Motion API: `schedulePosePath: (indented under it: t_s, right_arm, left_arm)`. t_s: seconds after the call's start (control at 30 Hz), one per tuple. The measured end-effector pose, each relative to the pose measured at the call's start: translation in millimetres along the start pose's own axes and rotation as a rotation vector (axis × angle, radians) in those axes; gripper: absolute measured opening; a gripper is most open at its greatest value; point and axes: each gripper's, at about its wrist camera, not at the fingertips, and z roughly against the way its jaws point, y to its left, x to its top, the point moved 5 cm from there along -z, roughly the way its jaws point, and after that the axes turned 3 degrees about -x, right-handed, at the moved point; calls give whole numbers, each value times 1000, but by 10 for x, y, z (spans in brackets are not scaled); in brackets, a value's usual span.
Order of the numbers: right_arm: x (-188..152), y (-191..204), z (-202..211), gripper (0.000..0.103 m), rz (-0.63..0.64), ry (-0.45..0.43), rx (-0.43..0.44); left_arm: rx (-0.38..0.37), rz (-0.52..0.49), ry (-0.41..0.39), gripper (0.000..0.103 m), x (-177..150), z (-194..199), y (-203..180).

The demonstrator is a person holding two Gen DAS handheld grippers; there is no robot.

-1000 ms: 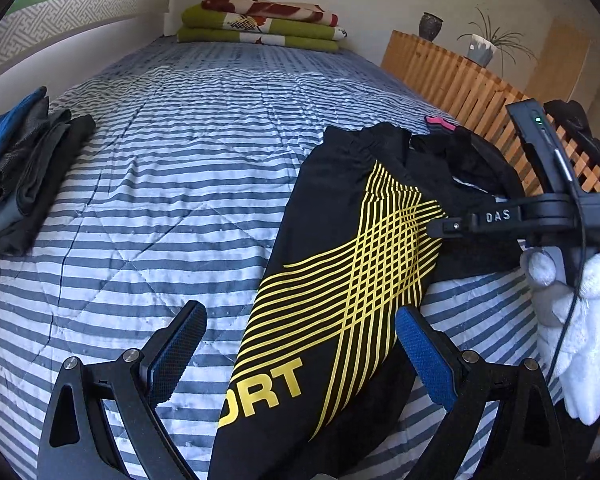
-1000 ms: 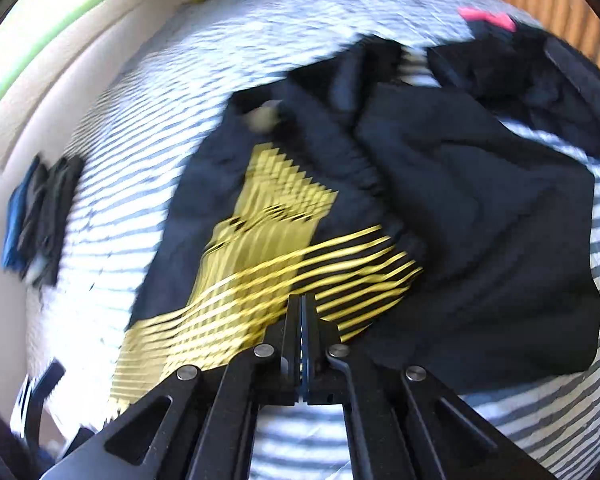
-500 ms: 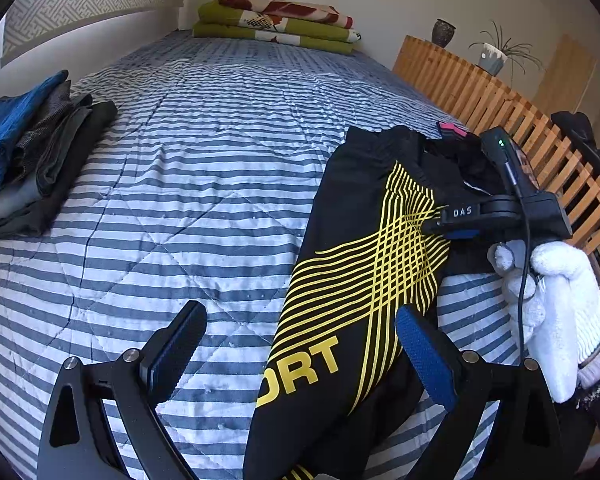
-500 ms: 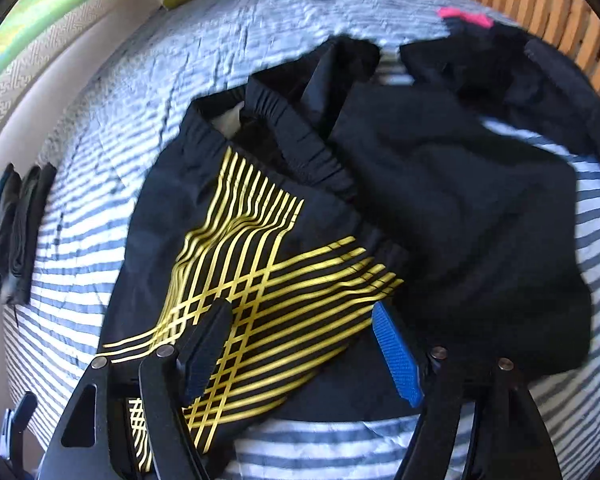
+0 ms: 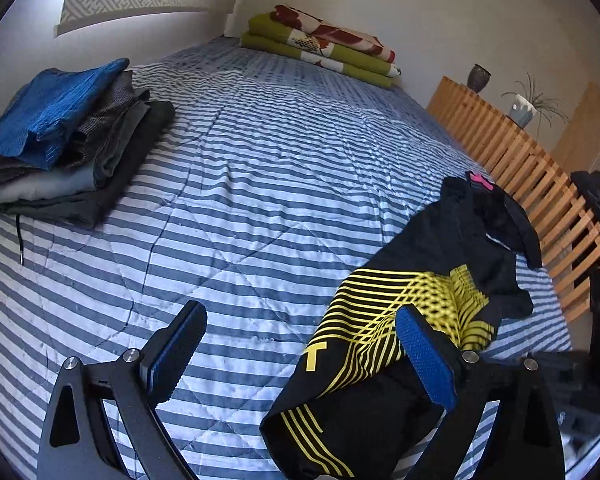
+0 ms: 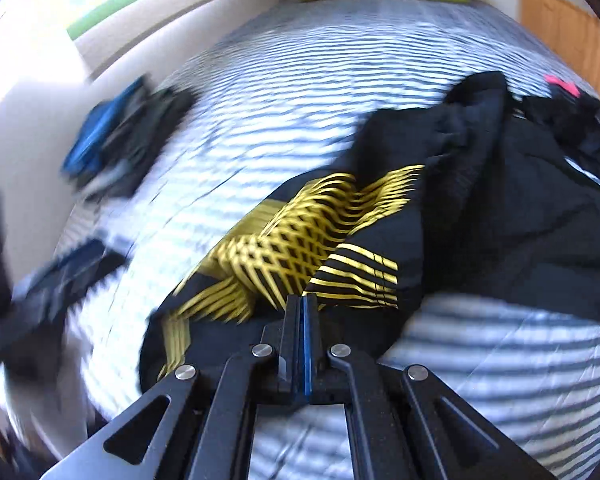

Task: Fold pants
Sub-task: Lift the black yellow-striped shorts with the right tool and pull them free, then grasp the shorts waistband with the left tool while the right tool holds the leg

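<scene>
Pants (image 6: 312,240) pinched in closed right gripper (image 6: 302,312), ahead of wide-open, empty left gripper (image 5: 300,348); could slip free if tugged hard.

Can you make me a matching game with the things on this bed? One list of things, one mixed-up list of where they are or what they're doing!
Things:
1. black pants with yellow stripes
2. stack of folded blue and grey clothes
3. folded green and red blankets
4. left gripper

Places or states:
A. open, holding nothing
B. far end of the striped bed, by the wall
C. bunched up, pinched by the right gripper
D. left edge of the bed

Pairs: 1-C, 2-D, 3-B, 4-A
</scene>
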Motion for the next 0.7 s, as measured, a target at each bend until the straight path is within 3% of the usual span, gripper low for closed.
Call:
schedulePosePath:
  t_s: [0.17,0.3,0.4,0.57,0.7]
  right_arm:
    - [-391,160,124,1,38,10,-11]
    - [-534,-182,392,1,-31,6,-89]
    - [-624,-753,668,1,-134,-21,-226]
    - [-703,-1873,1242,1,-338,-120,-595]
    - [-729,-2369,1310,1,-451,-123,-580]
  left_arm:
    - [5,-34,8,97,4,-38,-63]
    - [-12,-48,24,97,3,-148,-221]
    - [-41,-62,49,97,6,-296,-429]
    - [-123,-130,98,97,43,-634,-1021]
    - [-153,-233,179,97,162,-1119,-1643]
